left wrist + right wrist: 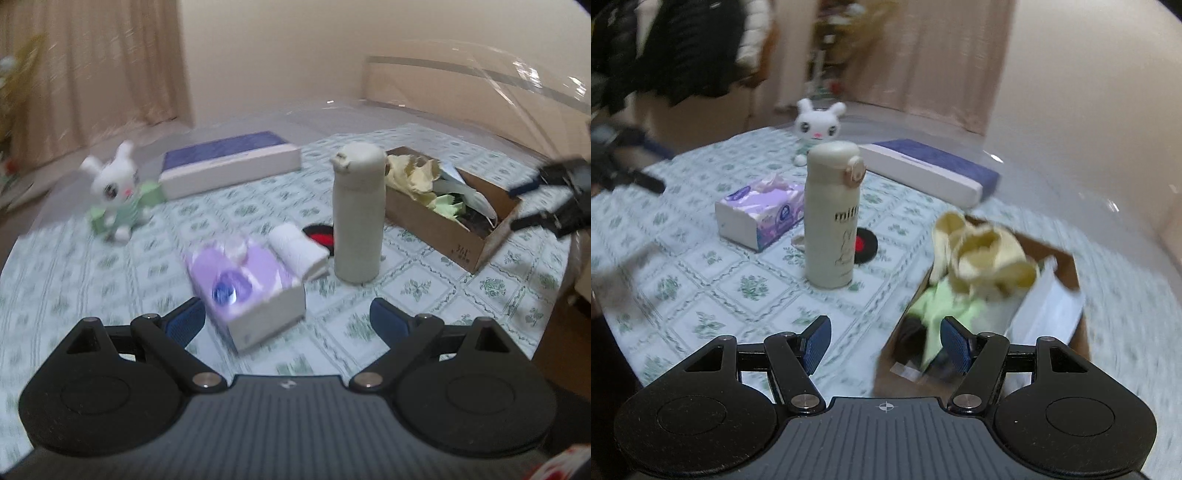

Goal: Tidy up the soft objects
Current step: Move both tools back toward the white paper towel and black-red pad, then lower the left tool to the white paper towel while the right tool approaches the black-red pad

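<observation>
A brown cardboard box [454, 236] [1075, 266] holds yellow cloths [982, 254] [413, 177], a green cloth [942, 306] and white items. A white plush rabbit [114, 188] [818, 123] sits at the table's far side. A rolled white cloth [299, 251] lies beside a purple tissue pack [251, 288] [761, 210]. My left gripper [288, 321] is open and empty just before the tissue pack. My right gripper [884, 343] is open and empty at the box's near corner; it also shows in the left wrist view [517, 208].
A cream flask [356, 214] [833, 218] stands upright mid-table, with a black-and-red coaster [866, 245] behind it. A long white box with a blue top [231, 162] [931, 171] lies at the back. The tablecloth [413, 288] is floral. Curtains hang behind.
</observation>
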The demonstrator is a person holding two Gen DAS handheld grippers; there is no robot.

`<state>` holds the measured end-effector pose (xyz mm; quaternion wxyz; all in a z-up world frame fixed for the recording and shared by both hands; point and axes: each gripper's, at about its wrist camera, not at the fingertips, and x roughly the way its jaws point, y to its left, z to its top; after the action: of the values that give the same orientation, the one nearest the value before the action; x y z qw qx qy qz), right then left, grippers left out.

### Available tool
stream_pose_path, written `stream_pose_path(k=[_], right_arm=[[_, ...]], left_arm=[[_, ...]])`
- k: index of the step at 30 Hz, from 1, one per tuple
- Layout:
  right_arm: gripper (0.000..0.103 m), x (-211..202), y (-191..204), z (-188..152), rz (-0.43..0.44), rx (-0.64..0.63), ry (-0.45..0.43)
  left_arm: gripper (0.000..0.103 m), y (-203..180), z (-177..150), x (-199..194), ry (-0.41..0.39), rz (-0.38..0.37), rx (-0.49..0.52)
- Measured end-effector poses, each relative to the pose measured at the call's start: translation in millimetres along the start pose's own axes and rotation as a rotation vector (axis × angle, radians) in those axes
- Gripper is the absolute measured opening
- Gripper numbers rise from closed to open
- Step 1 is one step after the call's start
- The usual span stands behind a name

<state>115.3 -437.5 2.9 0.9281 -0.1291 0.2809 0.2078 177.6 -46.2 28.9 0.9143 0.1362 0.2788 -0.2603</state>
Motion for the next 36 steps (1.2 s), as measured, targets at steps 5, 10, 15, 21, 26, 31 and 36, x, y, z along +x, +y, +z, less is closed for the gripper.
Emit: stream_pose_path(k=[5,10,15,21,26,31,36], right_arm=[[0.066,22.0,-32.3,24.1,0.047,-0.128,0.017],[0.066,43.6,-54.0,38.1,0.089,-0.225,0.046],[0.066,61.1,-65.9,46.6,0.131,-0.282,0.079],[0.066,73.4,-73.1,55.1,0.148,-0.321,0.087],[0.066,82.9,-74.2,61.6,0.168,-0.373,0.102],[0.066,96.3,-76.9,73.1,0.206,-0.466,0.079],[0.066,116.0,-81.1,90.7,0.235,-0.496,0.082]], left_arm=[[0.094,18.3,26.2,22.7,-0.004,-0.050,0.114],[0.094,34.3,41.4,40.4,-0.031,-0.146,0.157],[0.094,37.9,53.4,56.4,-0.030,-0.164,0.252],[0.094,38.7,64.7,69.6,-0.013,-0.174,0.309],[0.094,36.3,73.3,77.7,-0.004,-0.187,0.386],[0.094,32.5,90.4,90.0,-0.002,-0.270,0.572],[0.094,32.1,106.0,109.1,0.027,-0.302,0.674]])
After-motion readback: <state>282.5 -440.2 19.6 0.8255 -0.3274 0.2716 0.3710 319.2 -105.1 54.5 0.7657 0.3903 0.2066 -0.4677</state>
